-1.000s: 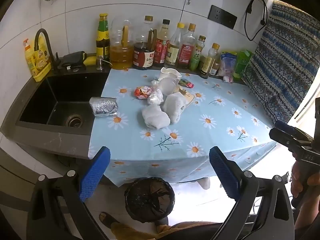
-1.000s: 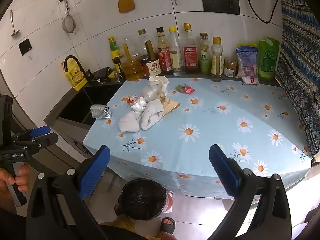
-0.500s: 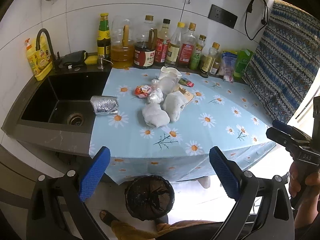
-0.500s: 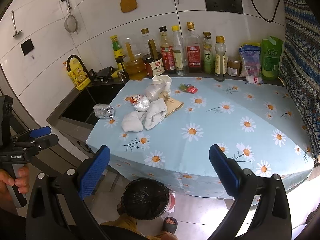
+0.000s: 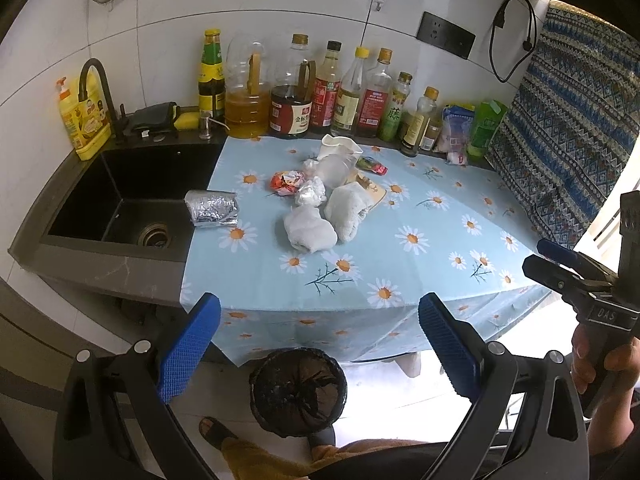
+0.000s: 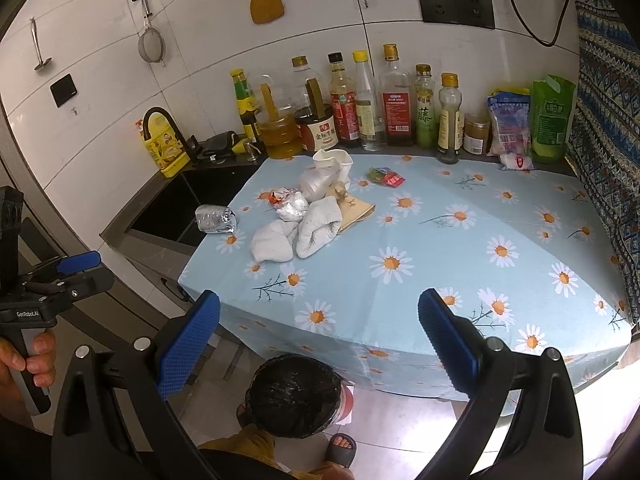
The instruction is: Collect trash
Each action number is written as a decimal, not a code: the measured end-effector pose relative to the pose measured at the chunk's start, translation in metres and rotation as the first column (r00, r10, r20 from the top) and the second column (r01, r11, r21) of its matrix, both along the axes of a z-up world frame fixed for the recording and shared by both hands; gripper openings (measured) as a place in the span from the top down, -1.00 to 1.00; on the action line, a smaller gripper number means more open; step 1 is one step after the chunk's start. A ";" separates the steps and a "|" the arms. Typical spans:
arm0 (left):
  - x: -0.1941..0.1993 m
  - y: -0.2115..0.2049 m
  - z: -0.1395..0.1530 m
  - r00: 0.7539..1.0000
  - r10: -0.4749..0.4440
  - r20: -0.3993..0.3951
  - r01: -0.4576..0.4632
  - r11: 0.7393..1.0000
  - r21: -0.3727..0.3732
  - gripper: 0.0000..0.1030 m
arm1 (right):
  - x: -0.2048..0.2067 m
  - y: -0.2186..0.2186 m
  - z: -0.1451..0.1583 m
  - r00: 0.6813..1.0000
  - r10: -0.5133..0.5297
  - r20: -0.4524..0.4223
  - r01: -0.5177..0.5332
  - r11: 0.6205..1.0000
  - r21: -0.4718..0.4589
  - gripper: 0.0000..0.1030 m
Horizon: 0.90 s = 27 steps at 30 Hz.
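The left claw (image 5: 318, 344) is wide open and holds nothing. The right claw (image 6: 318, 342) is wide open too, and it is empty. Both hang in the air in front of the desk (image 5: 420, 280), which has a blue cloth with daisies on it. The trash sits in a little heap near the back of the desk. There are two white crumpled lumps (image 5: 310, 229) touching each other, a small silver foil ball (image 5: 310, 197), a red and orange wrapper (image 5: 286, 183), a clear plastic cup (image 5: 334, 170) lying on its side and a white paper cup (image 5: 338, 146) behind it. A silver foil roll (image 5: 211, 209) lies apart, at the desk's edge by the black sink (image 5: 120, 184). A trash bin (image 5: 298, 392) with a black bag stands on the floor below the desk's front edge. A row of bottles (image 5: 344, 92) stands along the wall.
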<state>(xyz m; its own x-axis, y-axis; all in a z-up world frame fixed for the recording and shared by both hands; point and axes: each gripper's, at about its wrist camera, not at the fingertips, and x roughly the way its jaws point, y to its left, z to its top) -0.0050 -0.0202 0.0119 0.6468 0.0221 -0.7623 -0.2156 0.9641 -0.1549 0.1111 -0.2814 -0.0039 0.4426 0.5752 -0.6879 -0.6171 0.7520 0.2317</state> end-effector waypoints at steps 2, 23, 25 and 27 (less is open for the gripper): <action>-0.001 -0.001 0.000 1.000 0.002 0.001 -0.002 1.000 -0.001 -0.87 | 0.000 0.000 0.000 1.000 0.004 0.002 -0.004 1.000 0.000 -0.91; -0.006 -0.004 0.004 1.000 0.023 -0.013 -0.023 1.000 0.011 -0.87 | -0.006 0.002 -0.002 0.999 0.032 -0.013 -0.032 0.999 0.012 -0.91; -0.006 -0.004 0.003 0.999 0.029 -0.016 -0.028 0.999 0.017 -0.87 | -0.006 0.001 -0.002 0.999 0.040 -0.015 -0.040 0.999 0.015 -0.91; -0.007 -0.004 0.002 0.999 0.033 -0.024 -0.033 0.999 0.020 -0.87 | -0.006 0.002 -0.003 0.999 0.049 -0.013 -0.048 0.999 0.010 -0.91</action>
